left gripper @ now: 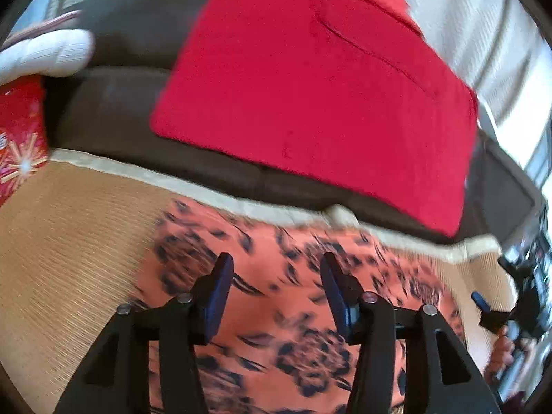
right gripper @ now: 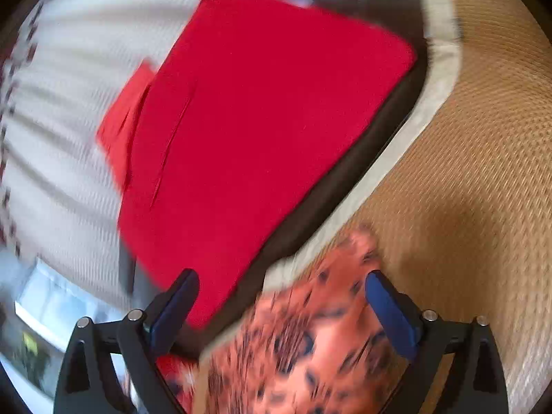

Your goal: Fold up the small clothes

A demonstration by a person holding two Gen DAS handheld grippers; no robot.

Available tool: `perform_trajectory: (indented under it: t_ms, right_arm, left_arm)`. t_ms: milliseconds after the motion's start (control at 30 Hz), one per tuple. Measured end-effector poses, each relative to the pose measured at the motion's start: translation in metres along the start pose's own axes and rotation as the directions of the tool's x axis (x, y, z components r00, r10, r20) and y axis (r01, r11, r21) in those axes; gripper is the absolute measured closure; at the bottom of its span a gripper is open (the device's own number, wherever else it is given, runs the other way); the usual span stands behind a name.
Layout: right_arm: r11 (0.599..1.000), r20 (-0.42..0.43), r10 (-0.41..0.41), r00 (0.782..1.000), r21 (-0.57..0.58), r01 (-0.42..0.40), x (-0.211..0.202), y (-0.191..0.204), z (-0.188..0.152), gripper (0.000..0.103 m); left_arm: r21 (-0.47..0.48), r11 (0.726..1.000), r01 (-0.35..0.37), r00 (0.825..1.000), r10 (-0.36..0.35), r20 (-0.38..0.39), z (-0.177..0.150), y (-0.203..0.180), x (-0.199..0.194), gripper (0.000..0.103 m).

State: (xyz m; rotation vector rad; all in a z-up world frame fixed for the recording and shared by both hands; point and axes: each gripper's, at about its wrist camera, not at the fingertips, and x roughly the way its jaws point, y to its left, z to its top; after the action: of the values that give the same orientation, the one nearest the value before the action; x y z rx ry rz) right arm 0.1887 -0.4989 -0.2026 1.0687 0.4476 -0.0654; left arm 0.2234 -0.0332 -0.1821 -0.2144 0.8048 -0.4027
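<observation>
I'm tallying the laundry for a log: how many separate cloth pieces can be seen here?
2, perhaps more hidden: the orange leopard-print garment lies on the woven mat under both grippers; the folded red cloth lies beyond it on the dark cushion.

A woven tan mat (left gripper: 69,227) with a pale border is lying beside a dark sofa (left gripper: 131,69); a red cushion (left gripper: 310,96) is resting on it, daylight coming through white curtains (right gripper: 69,86).

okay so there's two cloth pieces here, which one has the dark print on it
The orange cloth lying on the woven mat, under both open hand-held grippers, left and right. It carries dark leopard-like blotches; the red cloth beyond it is plain.
</observation>
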Motion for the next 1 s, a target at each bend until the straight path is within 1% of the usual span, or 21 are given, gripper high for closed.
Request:
perform_trajectory:
  t_ms: [67,100,133,167,200,233,267,333,400,433,467,533,567,600,667,700,767,800,867,933,1000]
  right_arm:
    - [0.997,-0.074,-0.034,0.997,-0.065,0.029,0.006,0.018,-0.027,0.023]
    - [0.992,-0.124,-0.071,0.99,-0.114,0.057,0.014,0.027,-0.043,0.034]
    - [0.984,-0.161,-0.121,0.979,-0.151,0.096,0.022,0.032,-0.057,0.045]
    - [0.976,-0.194,-0.163,0.967,-0.178,0.128,0.028,0.032,-0.071,0.052]
    - [0.963,-0.24,-0.221,0.945,-0.208,0.173,0.039,0.03,-0.081,0.063]
    - [0.939,-0.264,-0.304,0.915,-0.244,0.242,0.048,0.026,-0.087,0.065]
    - [0.92,-0.259,-0.351,0.9,-0.277,0.279,0.051,0.027,-0.094,0.069]
    - [0.895,-0.23,-0.382,0.895,-0.335,0.296,0.052,0.045,-0.099,0.067]
    - [0.901,-0.199,-0.338,0.92,-0.352,0.254,0.055,0.066,-0.097,0.067]
    - [0.906,-0.189,-0.298,0.936,-0.364,0.215,0.061,0.077,-0.1,0.067]
    - [0.901,-0.185,-0.288,0.94,-0.385,0.201,0.068,0.086,-0.103,0.067]
    - [0.879,-0.188,-0.295,0.937,-0.438,0.189,0.089,0.103,-0.106,0.067]
    - [0.87,-0.199,-0.301,0.933,-0.457,0.183,0.1,0.107,-0.11,0.067]
    - [0.858,-0.217,-0.32,0.922,-0.479,0.185,0.114,0.112,-0.118,0.067]
    - [0.836,-0.273,-0.381,0.883,-0.51,0.203,0.128,0.097,-0.128,0.067]
    - [0.827,-0.294,-0.413,0.862,-0.518,0.219,0.14,0.092,-0.136,0.066]
    - [0.824,-0.267,-0.405,0.875,-0.521,0.222,0.14,0.093,-0.141,0.066]
    - [0.83,-0.279,-0.396,0.875,-0.517,0.211,0.137,0.097,-0.141,0.066]
    - [0.853,-0.267,-0.34,0.902,-0.492,0.176,0.125,0.102,-0.141,0.066]
    - [0.873,-0.271,-0.3,0.915,-0.465,0.148,0.109,0.105,-0.143,0.066]
    - [0.899,-0.296,-0.263,0.918,-0.42,0.122,0.1,0.101,-0.147,0.066]
  left_arm:
    - [0.036,0.999,-0.016,0.998,0.018,-0.058,-0.015,-0.013,0.021,0.048]
    - [0.048,0.998,-0.035,0.997,0.039,-0.073,-0.02,-0.015,0.028,0.048]
    - [0.064,0.993,-0.098,0.988,0.105,-0.114,-0.027,-0.014,0.043,0.048]
    - [0.071,0.989,-0.13,0.98,0.139,-0.141,-0.032,-0.014,0.048,0.048]
    - [0.079,0.983,-0.164,0.966,0.176,-0.188,-0.039,-0.007,0.062,0.048]
    - [0.079,0.982,-0.17,0.962,0.183,-0.205,-0.042,-0.004,0.066,0.048]
    - [0.074,0.982,-0.174,0.955,0.187,-0.229,-0.044,0.002,0.071,0.048]
    - [0.052,0.987,-0.155,0.964,0.162,-0.211,-0.045,0.007,0.066,0.048]
    - [0.045,0.99,-0.136,0.978,0.141,-0.152,-0.035,0.01,0.055,0.048]
    - [0.049,0.99,-0.132,0.981,0.137,-0.137,-0.032,0.01,0.053,0.048]
    - [0.052,0.99,-0.129,0.983,0.134,-0.128,-0.026,0.006,0.052,0.048]
    - [0.064,0.986,-0.152,0.978,0.16,-0.135,-0.022,0.007,0.058,0.048]
    - [0.068,0.982,-0.176,0.973,0.184,-0.14,-0.021,0.008,0.065,0.048]
    - [0.072,0.972,-0.224,0.96,0.233,-0.153,-0.021,0.013,0.072,0.048]
    - [0.062,0.966,-0.253,0.949,0.26,-0.181,-0.022,0.019,0.083,0.048]
    - [0.056,0.968,-0.243,0.947,0.25,-0.203,-0.022,0.023,0.088,0.048]
    - [0.064,0.972,-0.227,0.95,0.236,-0.204,-0.019,0.022,0.085,0.048]
    - [0.055,0.976,-0.209,0.959,0.215,-0.186,-0.016,0.022,0.078,0.048]
    - [0.031,0.984,-0.176,0.972,0.178,-0.153,-0.011,0.026,0.056,0.048]
    - [0.008,0.99,-0.142,0.983,0.142,-0.117,-0.009,0.029,0.035,0.048]
    - [0.027,0.992,-0.123,0.987,0.125,-0.103,-0.015,0.032,0.021,0.04]
